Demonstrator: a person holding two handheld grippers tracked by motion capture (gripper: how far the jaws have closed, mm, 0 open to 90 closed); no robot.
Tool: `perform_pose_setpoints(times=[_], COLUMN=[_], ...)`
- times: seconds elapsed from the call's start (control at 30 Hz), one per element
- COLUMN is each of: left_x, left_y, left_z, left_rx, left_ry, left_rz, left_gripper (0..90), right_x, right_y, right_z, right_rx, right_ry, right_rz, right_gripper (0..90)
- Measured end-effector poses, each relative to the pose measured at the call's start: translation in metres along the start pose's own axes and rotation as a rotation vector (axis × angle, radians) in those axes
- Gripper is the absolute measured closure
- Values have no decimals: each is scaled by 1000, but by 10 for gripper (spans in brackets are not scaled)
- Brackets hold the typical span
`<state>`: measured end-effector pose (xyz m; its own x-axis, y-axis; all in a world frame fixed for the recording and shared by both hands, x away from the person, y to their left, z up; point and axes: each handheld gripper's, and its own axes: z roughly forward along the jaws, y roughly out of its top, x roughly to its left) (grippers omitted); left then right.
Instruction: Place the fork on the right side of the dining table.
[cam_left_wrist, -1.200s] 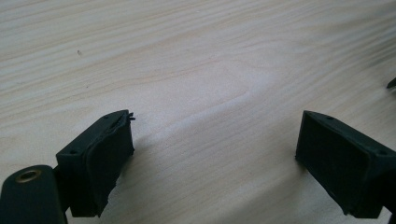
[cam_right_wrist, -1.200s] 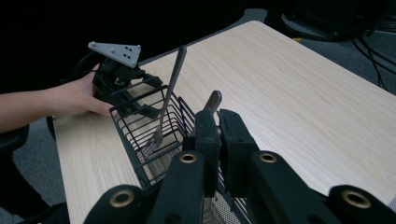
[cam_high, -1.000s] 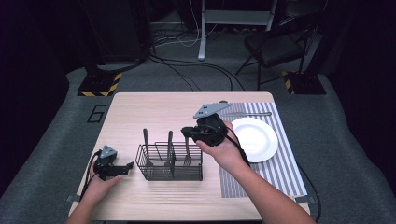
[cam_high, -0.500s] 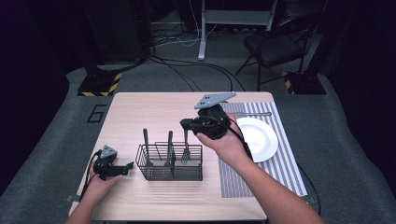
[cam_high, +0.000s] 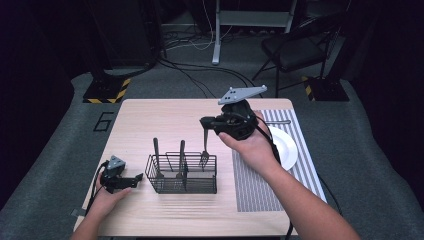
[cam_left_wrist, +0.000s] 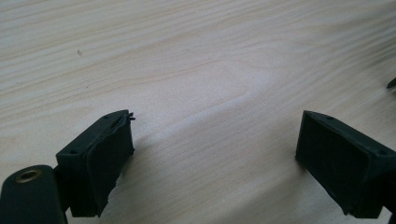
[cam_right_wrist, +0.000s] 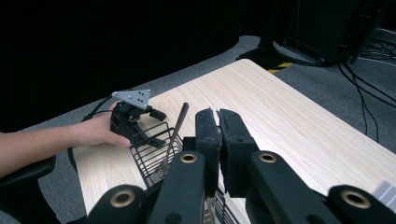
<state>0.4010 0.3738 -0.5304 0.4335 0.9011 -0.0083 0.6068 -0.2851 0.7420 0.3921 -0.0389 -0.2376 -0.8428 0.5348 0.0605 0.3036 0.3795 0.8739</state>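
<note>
Metal fork (cam_high: 204, 145), one item, hung upright from the right hand-held gripper (cam_high: 206, 122), tines down, handle top pinched between jaws pressed together on it. Its long axis ran vertical, straight toward six o'clock from the jaw tips in the high view, with the tines level with the upper rim of the black wire caddy (cam_high: 182, 172) at that caddy's right end; whether the tines had cleared the wire could not be told. Two further utensils (cam_high: 156, 157) stood handle-up in the caddy's left and middle sections. The right hand (cam_high: 252, 145) carried its hand-held gripper raised above the counter (cam_high: 165, 115), jaws pointing toward nine o'clock, forearm entering from five o'clock, grey three-cornered plate uppermost. From the fork, the white plate (cam_high: 287, 150) on the striped placemat (cam_high: 255, 190) lay at three o'clock, near; a slim piece of cutlery (cam_high: 280, 121) already lay on the mat at the plate's twelve o'clock. Judged next move: carrying the fork toward three o'clock to the place setting, for which the right hand was much the nearer. The left hand-held gripper (cam_high: 132, 180) rested low on the counter at the caddy's nine o'clock, just beside it, jaws standing well apart with nothing but bare wood between them, the left hand (cam_high: 105, 200) behind it at seven o'clock.
</note>
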Motion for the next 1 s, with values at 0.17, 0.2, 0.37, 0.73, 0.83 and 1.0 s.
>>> perform_pose_setpoints(times=[0.17, 0.2, 0.37, 0.73, 0.83, 1.0], left_x=[0, 0, 0, 0, 0, 0], left_y=[0, 0, 0, 0, 0, 0], left_z=[0, 0, 0, 0, 0, 0], left_rx=[0, 0, -1, -1, -1, 0], left_ry=[0, 0, 0, 0, 1, 1], left_rz=[1, 0, 0, 0, 0, 0], left_gripper=[107, 107, 107, 107, 107, 107], right_x=[-5, -6, -11, -23, -26, -31], right_y=[-1, -1, -3, -11, -16, -27], right_z=[-7, -9, -19, -41, -46, -51], right_rx=[0, 2, -8, -34, -29, -36], right_ry=[-10, -14, -32, -81, -96, -109], right_rz=[11, 8, 24, 46, 52, 66], right_gripper=[868, 868, 868, 867, 868, 867])
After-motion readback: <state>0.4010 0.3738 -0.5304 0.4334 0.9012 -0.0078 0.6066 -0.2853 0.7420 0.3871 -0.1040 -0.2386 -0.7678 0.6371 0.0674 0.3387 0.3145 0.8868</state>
